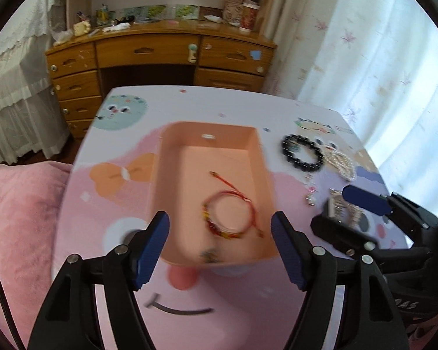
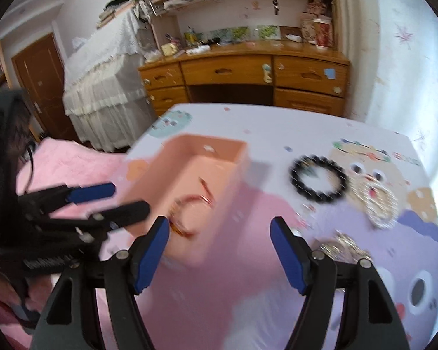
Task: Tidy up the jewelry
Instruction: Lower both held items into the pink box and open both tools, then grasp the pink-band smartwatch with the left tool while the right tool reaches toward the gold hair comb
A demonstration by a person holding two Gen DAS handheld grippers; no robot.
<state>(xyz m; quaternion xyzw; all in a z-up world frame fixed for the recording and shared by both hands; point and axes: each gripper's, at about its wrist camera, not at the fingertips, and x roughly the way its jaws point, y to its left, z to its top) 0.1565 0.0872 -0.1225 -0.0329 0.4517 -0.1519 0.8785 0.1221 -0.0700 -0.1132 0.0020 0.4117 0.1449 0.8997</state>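
A peach-coloured tray [image 1: 166, 157] sits on the cartoon-printed table [image 1: 189, 102]; it also shows in the right wrist view [image 2: 149, 175]. A red string bracelet [image 1: 230, 215] lies inside it, also seen from the right wrist [image 2: 189, 213]. My left gripper [image 1: 220, 227] is open and empty over the tray's near end. My right gripper [image 2: 220, 230] is open and empty above the table, right of the tray; it shows in the left wrist view [image 1: 344, 210] over a silver chain [image 1: 338, 207]. A black bead bracelet [image 2: 318, 182], a pearl bracelet [image 2: 376, 201] and the silver chain [image 2: 341, 245] lie on the table.
A pink blanket [image 1: 20, 204] lies left of the table. A wooden desk with drawers [image 1: 160, 52] stands behind it, a lace-covered piece of furniture [image 2: 102, 87] to its left. Curtains [image 1: 379, 58] hang on the right.
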